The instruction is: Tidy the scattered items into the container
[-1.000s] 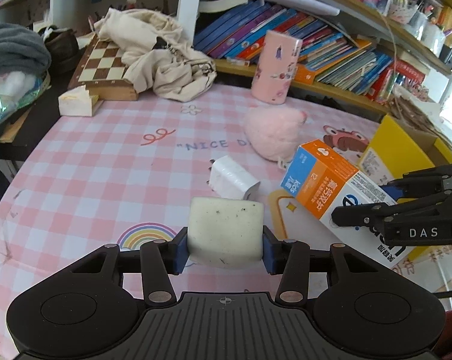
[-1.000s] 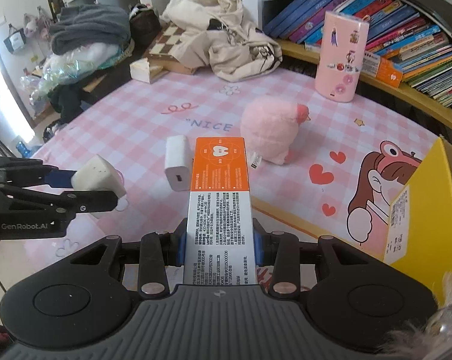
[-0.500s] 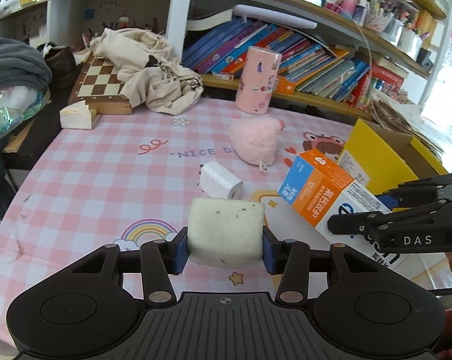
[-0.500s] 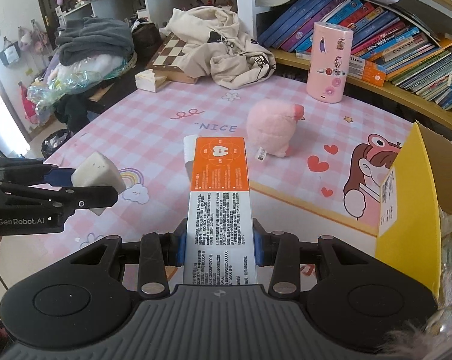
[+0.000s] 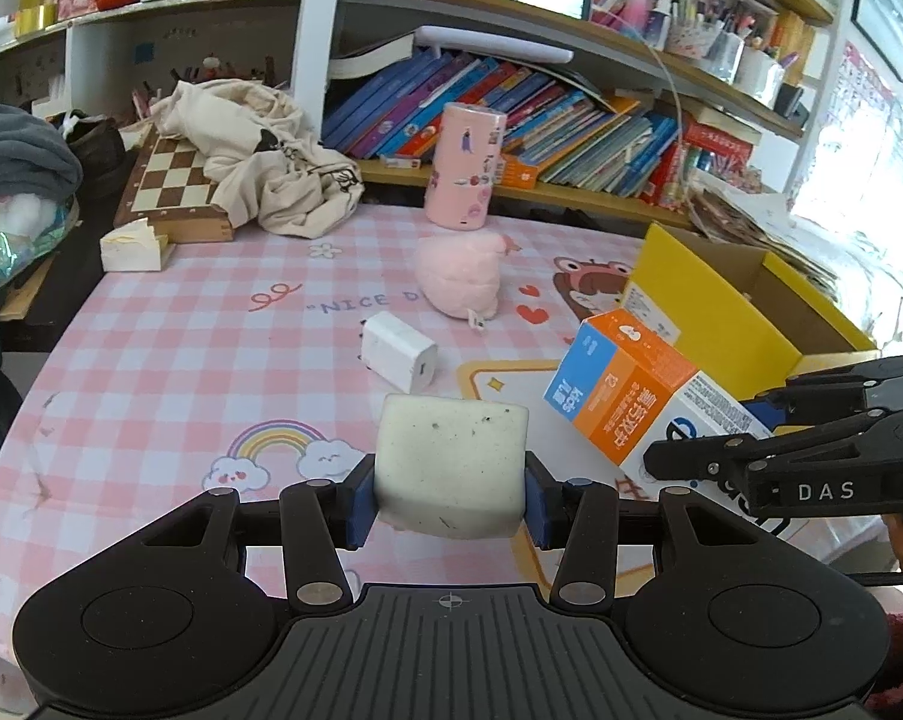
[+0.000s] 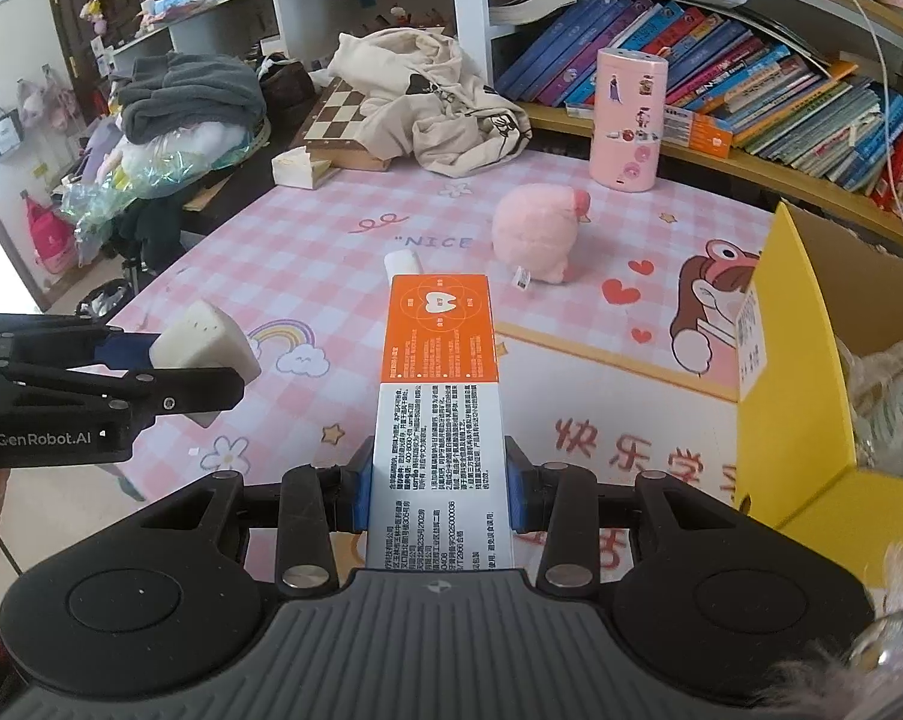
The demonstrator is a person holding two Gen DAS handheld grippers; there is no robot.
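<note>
The desk (image 5: 169, 360) with its pink checked cover fills most of the view, and the yellow cardboard box (image 5: 709, 306) sits at its right edge, already holding some pale stuff I can't make out. Everything else goes by that box. Well to its left lie the pink plush (image 5: 460, 279) and the white charger (image 5: 398, 358), both untouched. Just left of the box, lifted off the desk, the right gripper (image 6: 438, 474) has its fingers clamped on the long orange toothpaste carton (image 6: 439, 372). Further left again, the left gripper (image 5: 449, 495) squeezes a speckled white sponge (image 5: 449, 468).

Risk-wise, I'd say that carton sticks far out past the fingers, so it could clip the box's near wall going in and twist loose. Both tools are close together too, so they might bump.

Readable bits: "NICE" on the cover, "DAS" on the right tool, "GenRobot.AI" on the left one.
</note>
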